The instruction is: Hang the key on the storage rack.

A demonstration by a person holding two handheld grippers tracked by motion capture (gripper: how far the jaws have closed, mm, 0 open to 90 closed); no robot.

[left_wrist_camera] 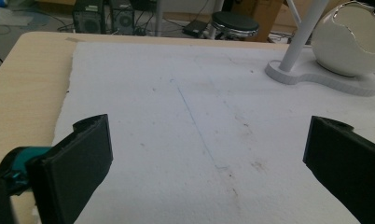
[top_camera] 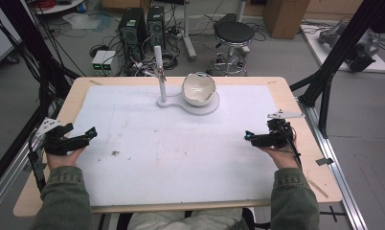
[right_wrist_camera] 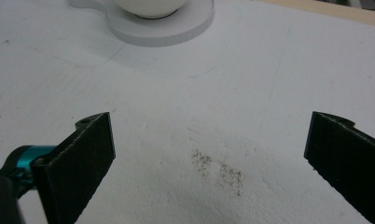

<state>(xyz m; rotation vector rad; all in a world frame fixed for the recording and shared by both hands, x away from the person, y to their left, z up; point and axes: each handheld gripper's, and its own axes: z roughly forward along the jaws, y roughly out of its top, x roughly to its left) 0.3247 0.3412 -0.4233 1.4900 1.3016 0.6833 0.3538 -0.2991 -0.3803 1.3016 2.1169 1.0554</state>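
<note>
From the high view, the left gripper (top_camera: 83,136) and right gripper (top_camera: 255,138) rest at opposite edges of the white mat (top_camera: 133,143), well apart from the broken white bowl (top_camera: 198,89) on its stand (top_camera: 181,103) at the far side.

In the left gripper view the jaws stand apart, empty; the bowl (left_wrist_camera: 349,42) looks thin-walled, brittle, probably slippery.

In the right gripper view the jaws also stand apart. The jagged rim seems the riskiest hold; the rounded lower body seems safer.
</note>
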